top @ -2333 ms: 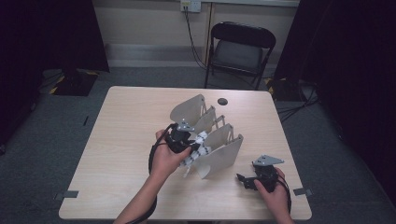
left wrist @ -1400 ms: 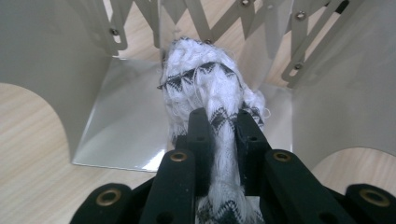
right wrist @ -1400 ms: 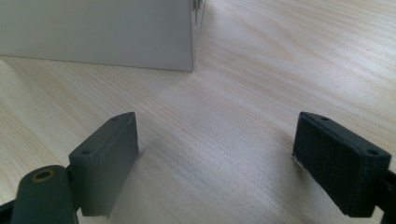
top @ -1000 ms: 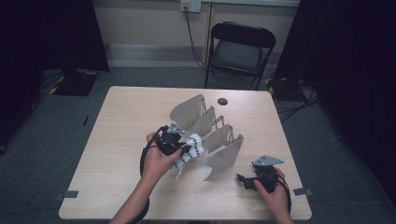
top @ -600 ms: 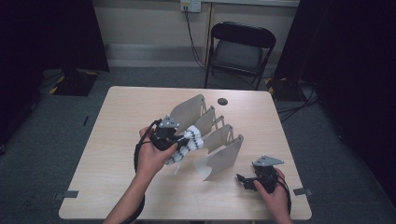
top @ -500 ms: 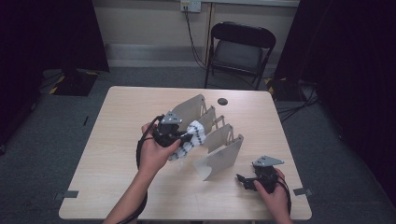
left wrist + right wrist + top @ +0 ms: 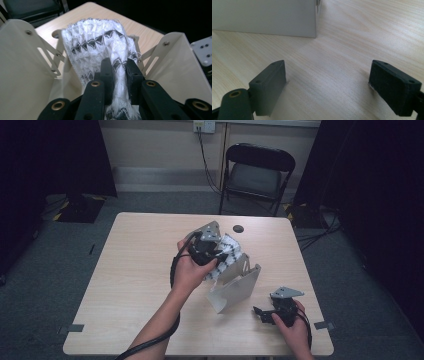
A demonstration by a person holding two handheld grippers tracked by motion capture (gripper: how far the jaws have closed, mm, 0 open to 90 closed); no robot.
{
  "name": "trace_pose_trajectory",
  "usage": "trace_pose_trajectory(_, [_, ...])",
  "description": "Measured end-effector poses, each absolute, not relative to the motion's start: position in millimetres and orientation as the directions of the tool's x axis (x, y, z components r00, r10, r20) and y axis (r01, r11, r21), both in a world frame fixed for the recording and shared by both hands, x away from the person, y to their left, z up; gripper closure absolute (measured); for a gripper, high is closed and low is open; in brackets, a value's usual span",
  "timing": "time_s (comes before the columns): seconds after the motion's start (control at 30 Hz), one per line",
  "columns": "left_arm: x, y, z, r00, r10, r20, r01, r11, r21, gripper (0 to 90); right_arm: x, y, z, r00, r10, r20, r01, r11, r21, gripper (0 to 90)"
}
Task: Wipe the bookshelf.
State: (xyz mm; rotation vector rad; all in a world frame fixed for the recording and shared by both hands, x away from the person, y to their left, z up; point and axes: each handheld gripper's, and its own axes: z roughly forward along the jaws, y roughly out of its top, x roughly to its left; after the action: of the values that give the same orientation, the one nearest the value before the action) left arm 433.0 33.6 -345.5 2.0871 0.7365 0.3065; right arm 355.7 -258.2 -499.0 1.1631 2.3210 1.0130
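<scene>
Now that the white knit cloth [image 7: 100, 47] has come up out of the lower slots of the beige divider rack [image 7: 235, 287], it sits mid-frame, a bit higher than 1 second ago. The left gripper [image 7: 117, 71] is pinching it tight, so it looks like it's headed for another slot. The right gripper [image 7: 328, 82] rests lower right on the table [image 7: 135, 270], jaws spread, nothing between them.

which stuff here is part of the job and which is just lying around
In the job:
- white knitted cloth, pinched in the left gripper
- beige divider rack, over which the cloth hangs

Lying about:
- small dark disc on the table
- folding chair behind the table
- right gripper, open, resting on the table
</scene>
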Motion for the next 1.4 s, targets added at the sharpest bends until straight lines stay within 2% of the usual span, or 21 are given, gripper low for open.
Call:
trace_pose_trajectory(0.17, [434.4, 31.0, -349.5, 0.806, 0.586, -0.084, 0.400, -0.434, 0.807, 80.0, 355.7, -258.1, -499.0, -0.601, 0.799, 0.005, 0.547, 0.407, 0.732, 13.5])
trace_pose_trajectory(0.47, [427.8, 32.6, -348.3, 0.826, 0.560, -0.068, 0.385, -0.471, 0.794, 80.2, 356.9, -257.4, -499.0, -0.607, 0.795, 0.001, 0.542, 0.413, 0.732, 13.5])
trace_pose_trajectory(0.8, [441.5, 33.9, -344.9, 0.790, 0.612, -0.025, 0.373, -0.448, 0.813, 79.7, 356.9, -257.3, -499.0, -0.606, 0.796, 0.002, 0.543, 0.412, 0.732, 13.5])
trace_pose_trajectory(0.97, [441.1, 25.8, -355.0, 0.809, 0.588, -0.020, 0.379, -0.494, 0.783, 79.8, 357.1, -257.2, -499.1, -0.607, 0.794, 0.001, 0.542, 0.413, 0.732, 13.5])
trace_pose_trajectory(1.13, [437.7, 28.5, -364.6, 0.806, 0.588, -0.075, 0.407, -0.456, 0.791, 80.0, 357.1, -257.2, -499.0, -0.609, 0.793, 0.000, 0.541, 0.415, 0.732, 13.5])
trace_pose_trajectory(1.4, [433.3, 30.6, -384.0, 0.809, 0.579, -0.097, 0.427, -0.466, 0.775, 80.0, 357.7, -255.0, -499.1, -0.611, 0.792, 0.000, 0.539, 0.416, 0.732, 13.5])
